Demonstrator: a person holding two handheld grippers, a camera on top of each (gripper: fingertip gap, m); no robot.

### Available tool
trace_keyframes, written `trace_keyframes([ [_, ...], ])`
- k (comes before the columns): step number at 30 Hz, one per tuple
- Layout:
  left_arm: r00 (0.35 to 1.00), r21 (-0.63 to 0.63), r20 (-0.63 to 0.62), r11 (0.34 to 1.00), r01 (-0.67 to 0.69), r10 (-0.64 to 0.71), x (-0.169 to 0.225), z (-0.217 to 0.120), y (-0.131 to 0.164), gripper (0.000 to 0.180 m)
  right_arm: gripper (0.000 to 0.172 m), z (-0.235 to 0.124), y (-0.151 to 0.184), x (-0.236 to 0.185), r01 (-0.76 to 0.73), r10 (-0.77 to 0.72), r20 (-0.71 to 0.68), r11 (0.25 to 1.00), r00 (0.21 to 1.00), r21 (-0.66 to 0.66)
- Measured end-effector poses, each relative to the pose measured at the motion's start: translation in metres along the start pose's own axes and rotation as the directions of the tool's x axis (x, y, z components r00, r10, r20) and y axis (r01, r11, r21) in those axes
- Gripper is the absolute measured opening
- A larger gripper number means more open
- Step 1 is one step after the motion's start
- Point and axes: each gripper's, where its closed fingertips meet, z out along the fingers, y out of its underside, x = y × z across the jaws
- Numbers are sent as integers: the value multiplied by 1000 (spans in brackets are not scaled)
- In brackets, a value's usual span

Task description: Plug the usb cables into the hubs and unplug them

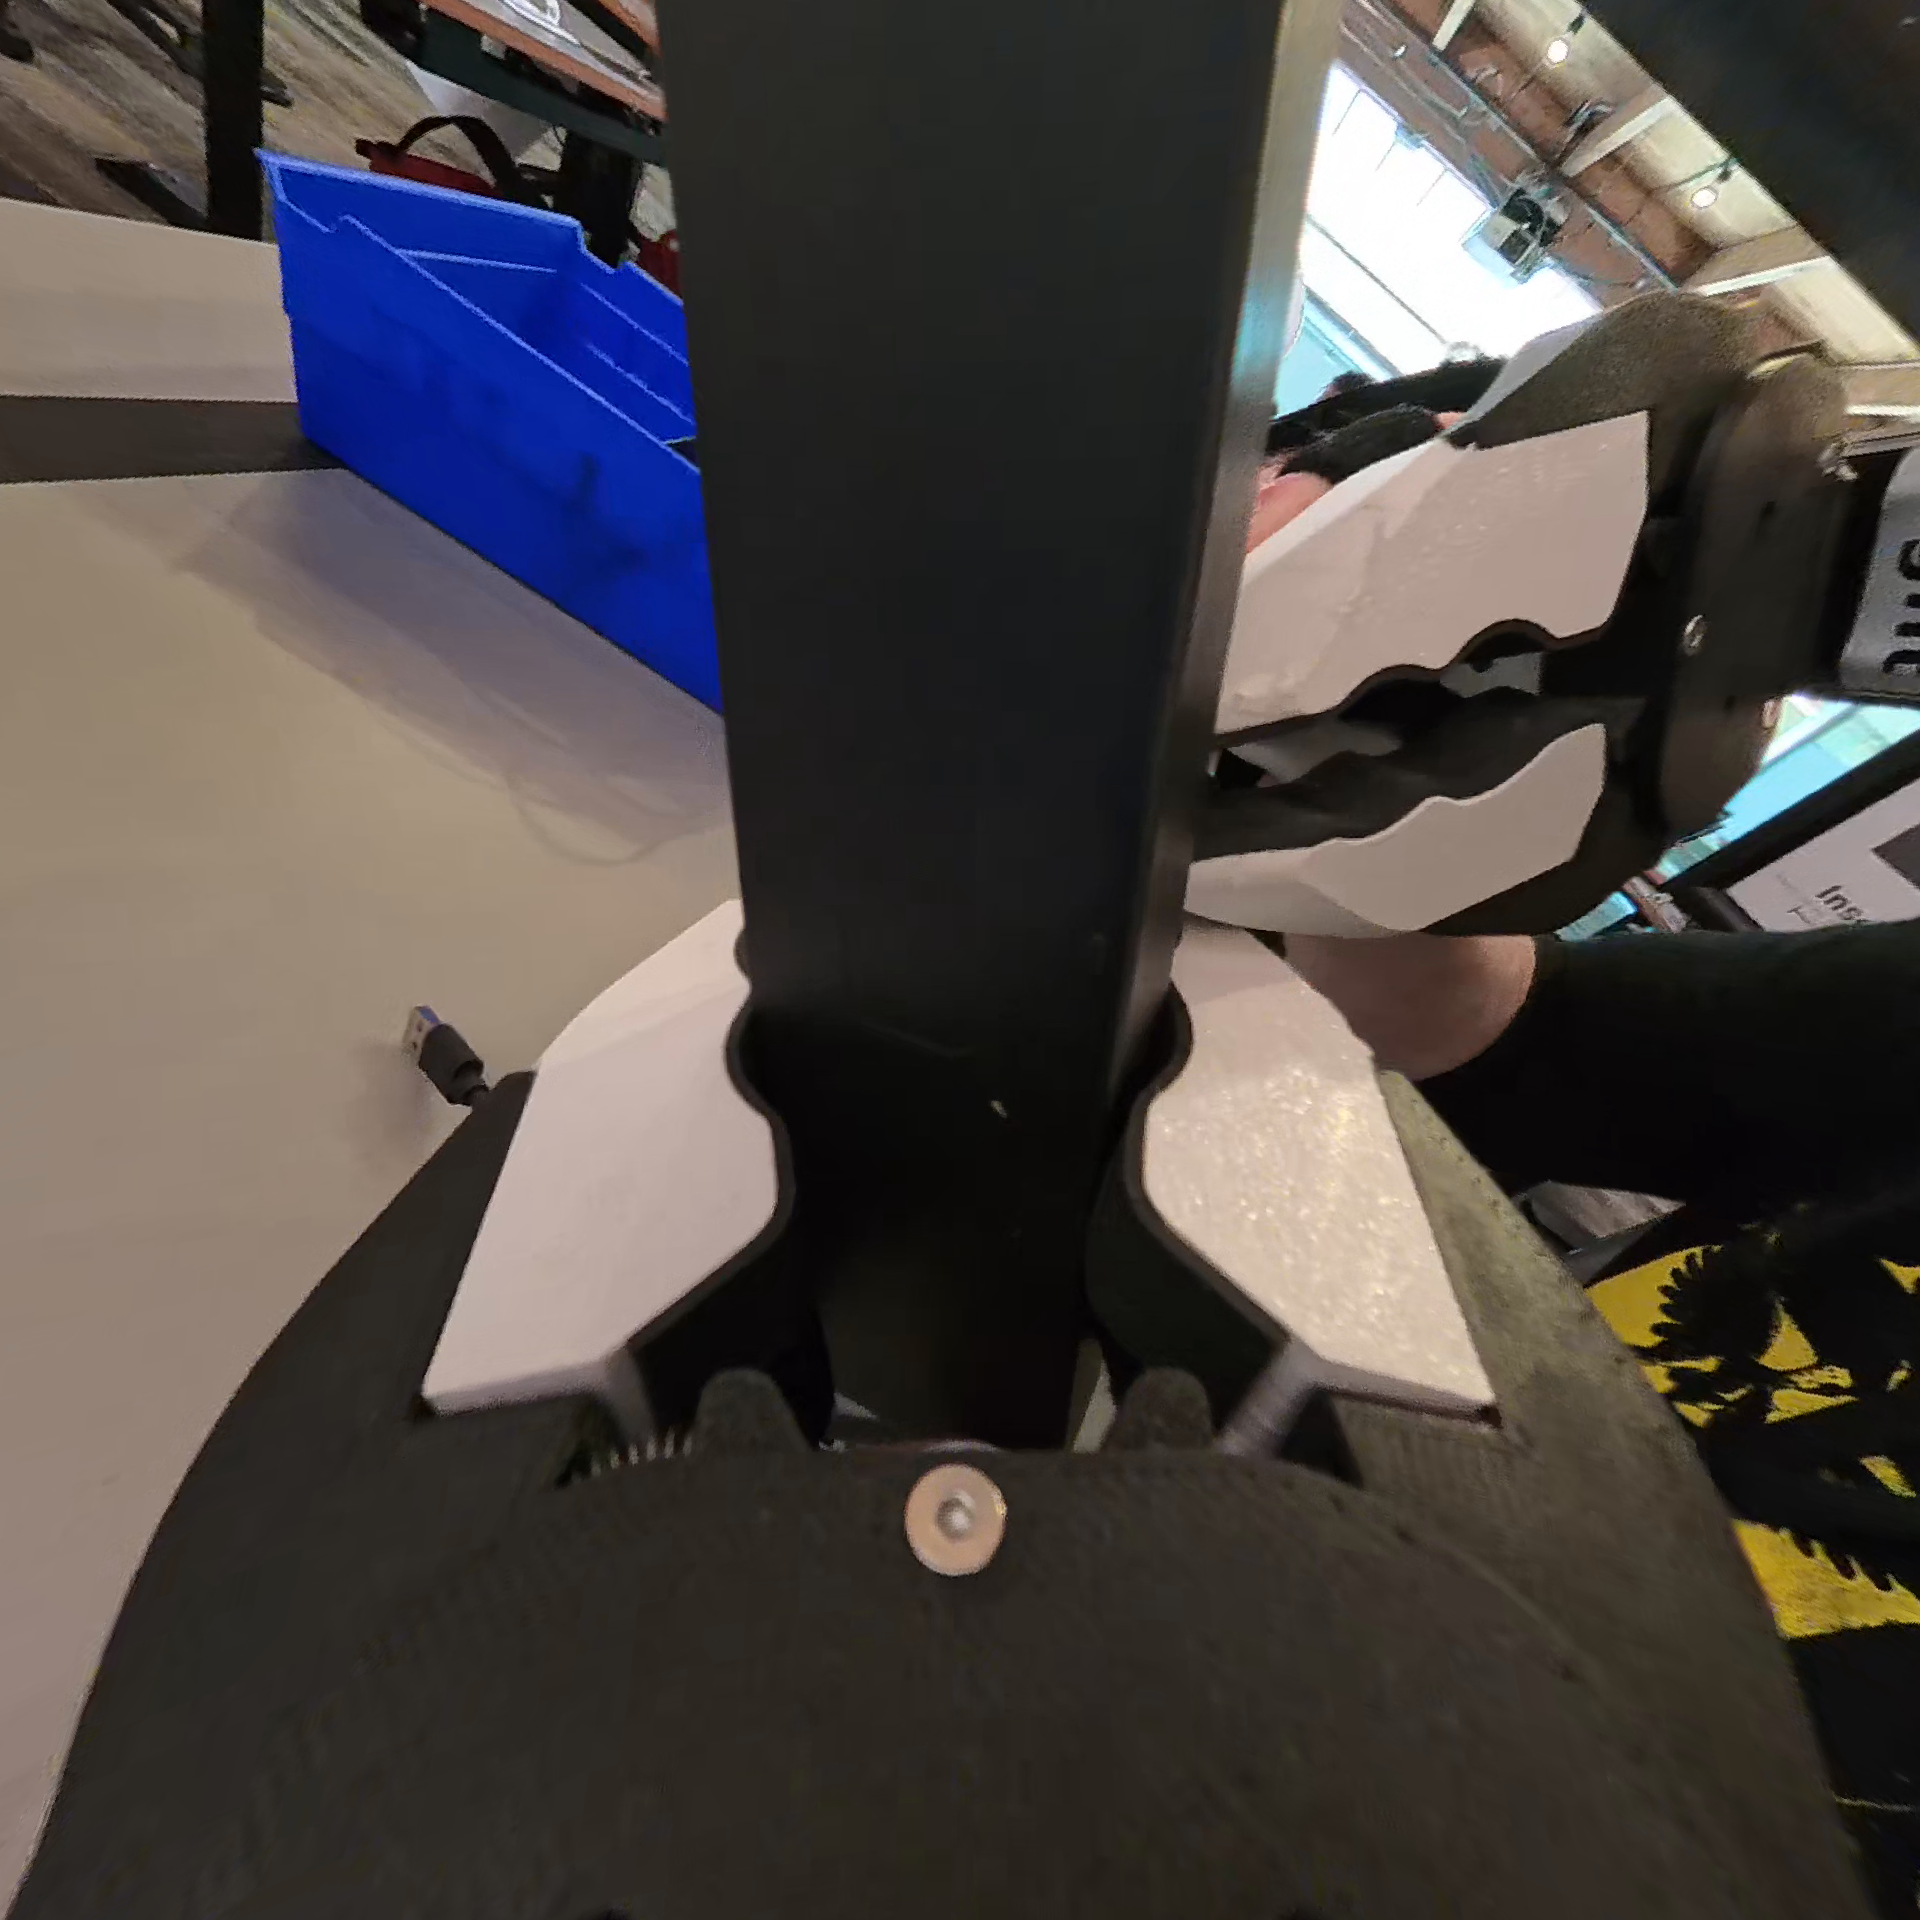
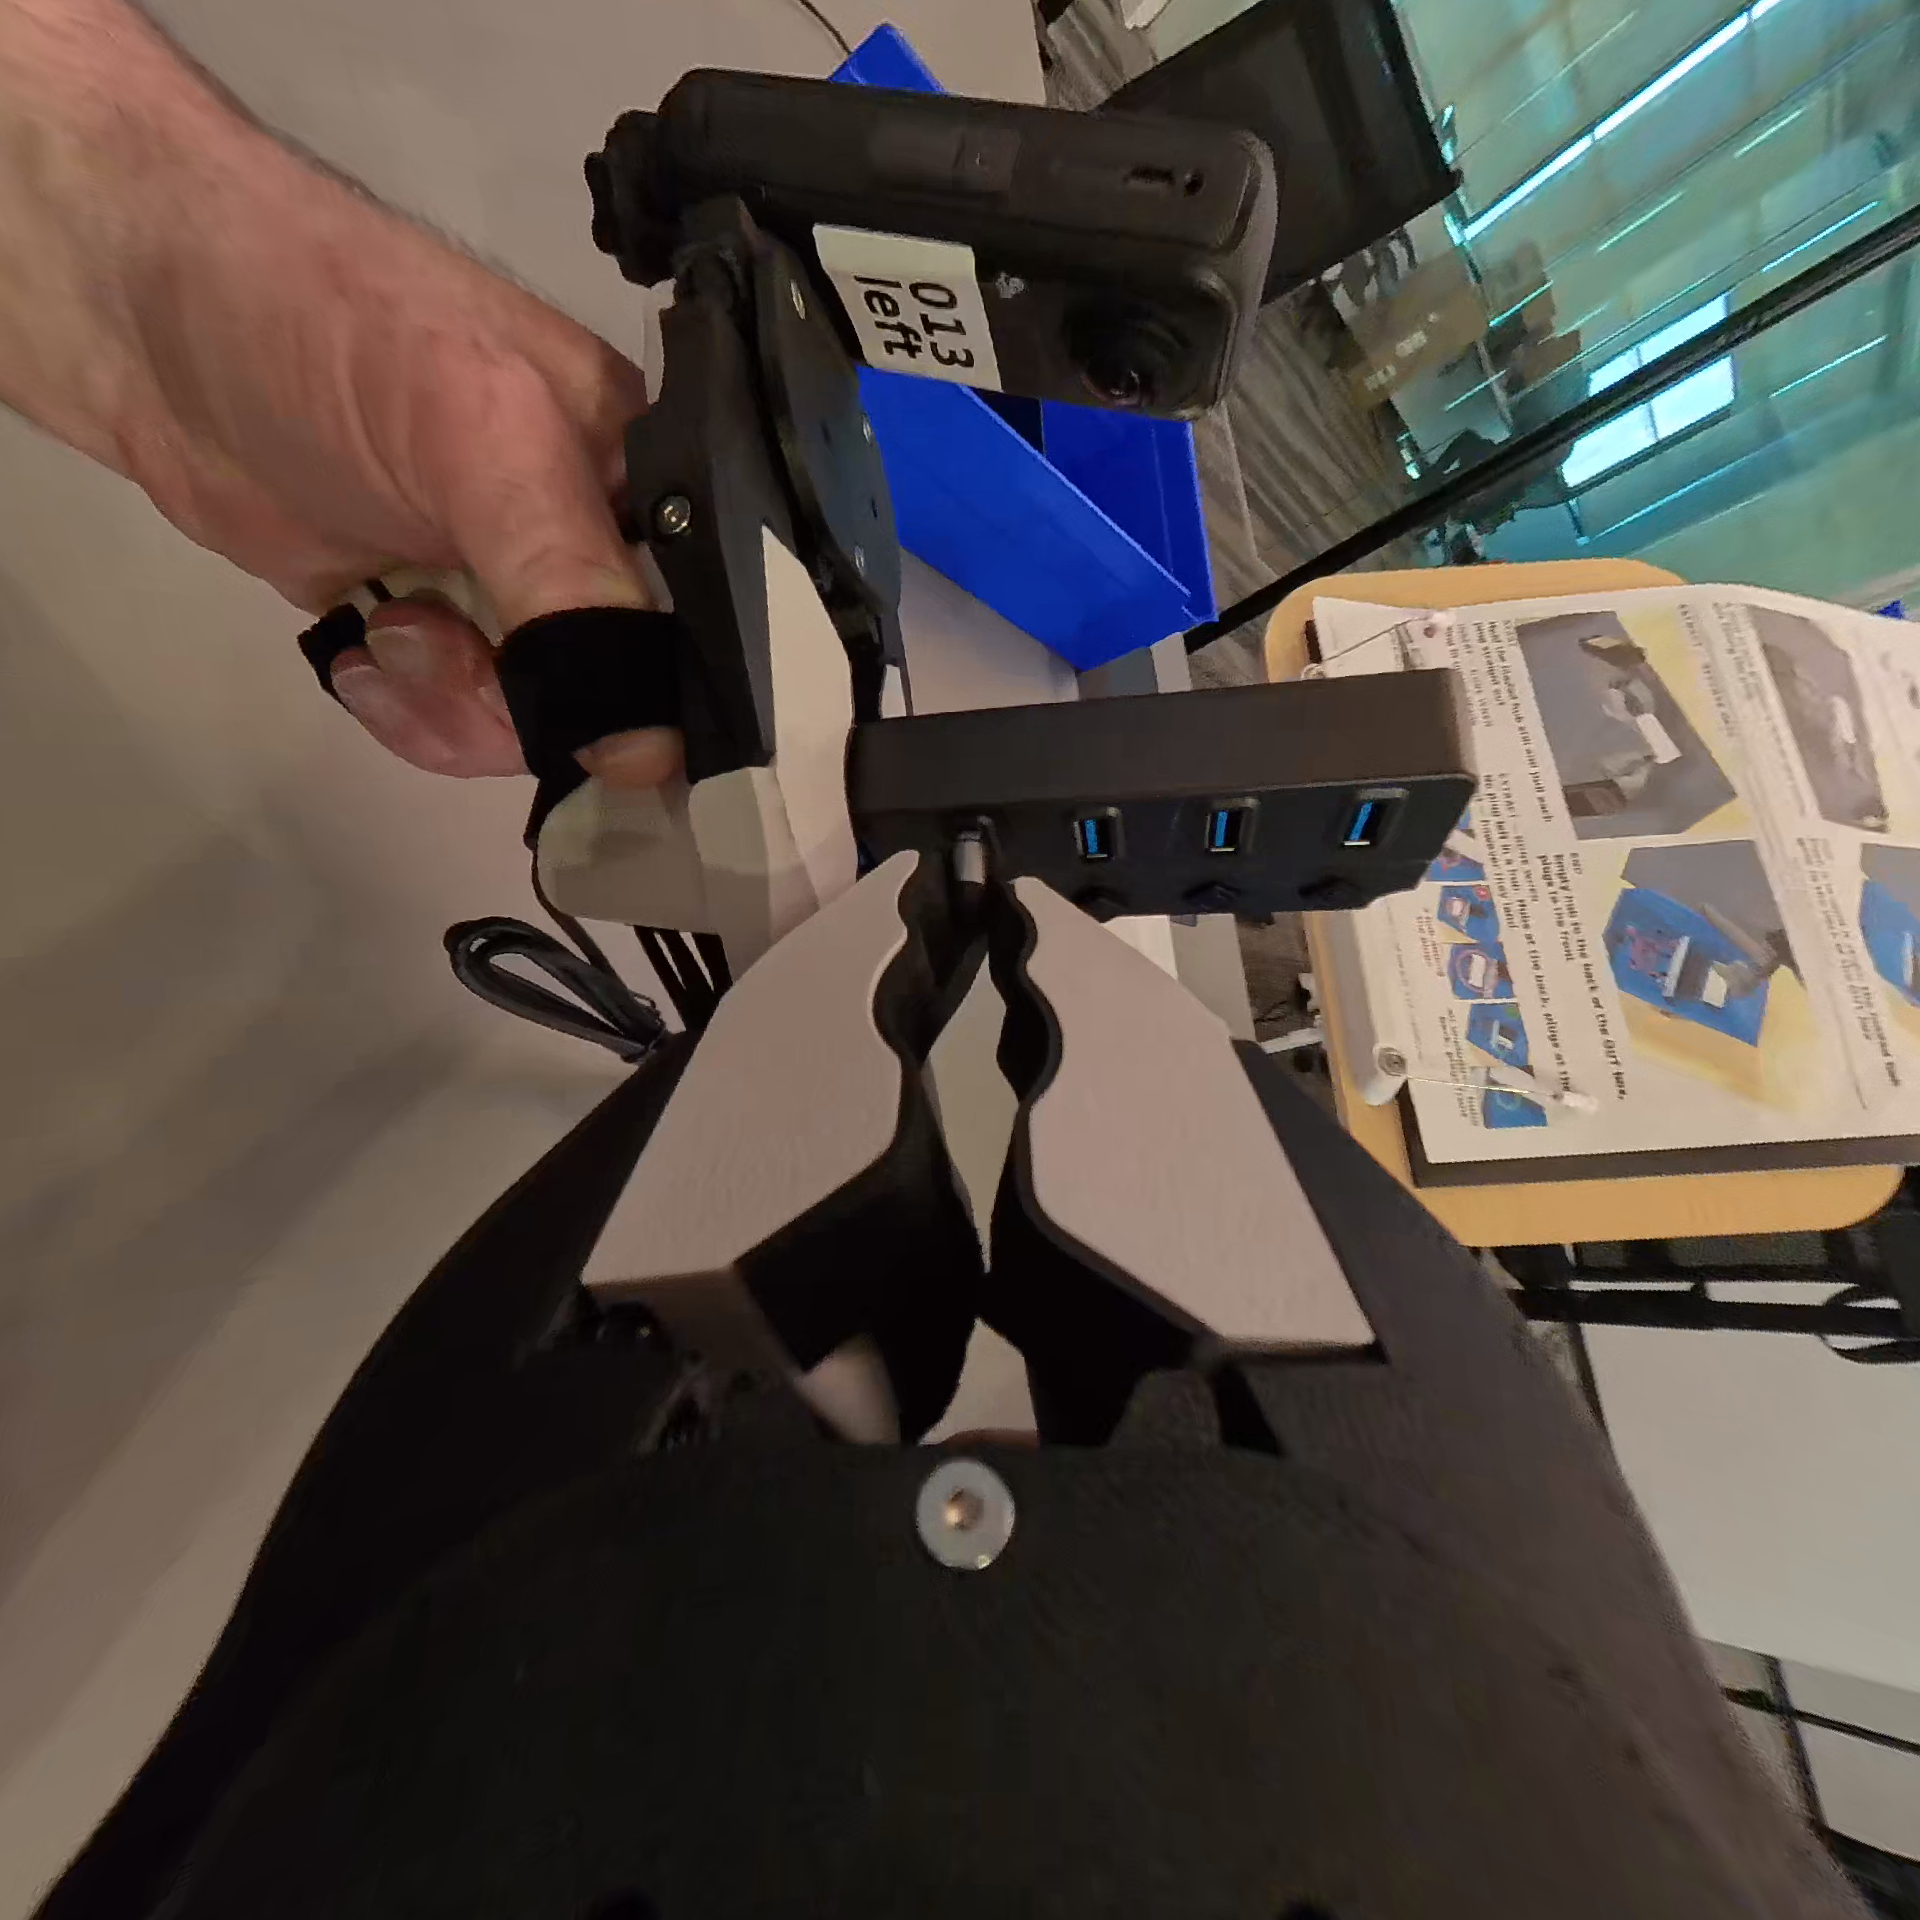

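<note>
Room: workshop with glass walls at 1 o'clock in the right wrist view; pale grey table underneath.
Far left: loose cable plug with a blue tip, lying on the table at 9 o'clock in the left wrist view, apart from everything.
Behind it: blue bin at 11 o'clock.
Centre left: left gripper, jaws set wide and pressed on both sides of the black hub, which it holds off the table.
Hub: three free blue sockets in a row toward 3 o'clock; the socket nearest the holder carries a metal plug, part way in.
Centre right: right gripper, jaws narrow, closed on that plug's black body just below the hub.
Far right: instruction sheets on a wooden board at 3 o'clock.
Risk, skew: plug and socket appear slightly off line; pushing or pulling at an angle could jam or bend the metal tip.
Risk, slip: a hard tug could twist the hub in its grasp.
Risk, snag: coiled black cable at 9 o'clock may drag.
</note>
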Motion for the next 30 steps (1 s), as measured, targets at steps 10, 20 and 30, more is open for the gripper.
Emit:
trace_keyframes([
  [10, 999, 23, -37, 1000, 11, -10, 9, 0, -2, 67, 7, -10, -6, -1, -48, 50, -26, 997, 998, 61],
  [20, 991, 153, 93, 985, 77, -92, -53, -58, -22, 68, 0, -22, 9, 3, -64, 64, 3, 998, 998, 1],
  [30, 996, 72, 94, 997, -1, -6, -47, -65, -5, 69, 0, -95, 76, 64, -272, 255, -178, 959, 950, -78],
])
